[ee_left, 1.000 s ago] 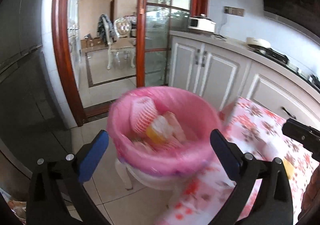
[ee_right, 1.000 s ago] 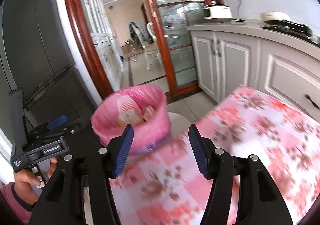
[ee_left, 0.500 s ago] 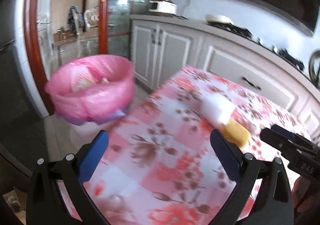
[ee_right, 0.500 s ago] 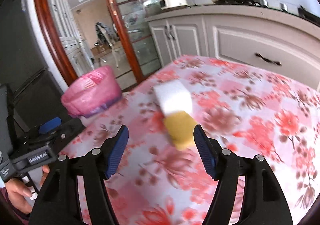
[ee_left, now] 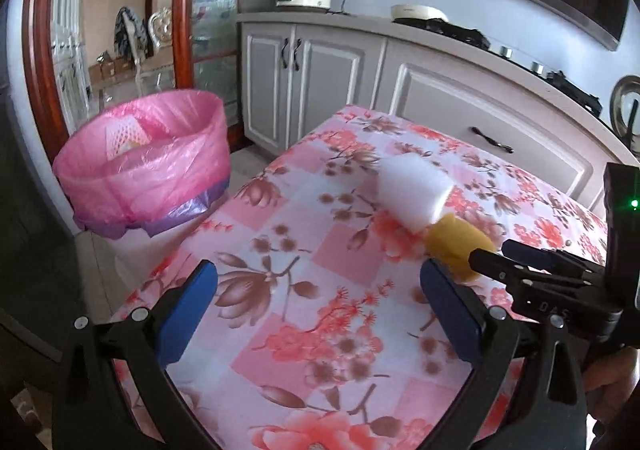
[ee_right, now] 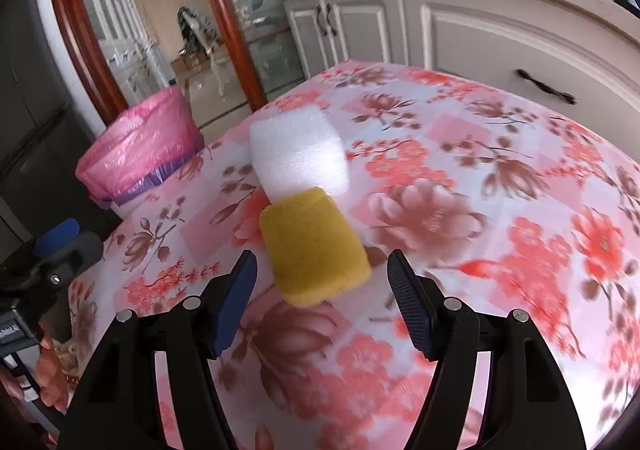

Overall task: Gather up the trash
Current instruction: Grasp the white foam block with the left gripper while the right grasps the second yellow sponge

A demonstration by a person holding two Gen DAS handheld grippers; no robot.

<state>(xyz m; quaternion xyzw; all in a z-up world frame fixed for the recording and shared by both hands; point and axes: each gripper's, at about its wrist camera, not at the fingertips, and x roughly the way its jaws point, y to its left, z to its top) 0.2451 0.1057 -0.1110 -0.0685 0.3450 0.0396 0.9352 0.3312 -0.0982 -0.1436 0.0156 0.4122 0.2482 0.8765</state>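
A yellow sponge (ee_right: pixel 314 246) lies on the floral tablecloth (ee_right: pixel 500 177), touching a white foam block (ee_right: pixel 298 153) just beyond it. The right gripper (ee_right: pixel 322 286) hovers low over the near end of the sponge, its blue-padded fingers (ee_right: pixel 236 298) spread to either side and not pressing it. The left gripper (ee_left: pixel 318 314) hangs over bare cloth to the left of the sponge, its fingers (ee_left: pixel 188 314) spread wide with nothing between them. Past the table's left edge stands a bin with a pink liner (ee_left: pixel 148 169), holding white net wrap and other scraps. Grey kitchen cabinets (ee_left: pixel 320 77) run behind the table.
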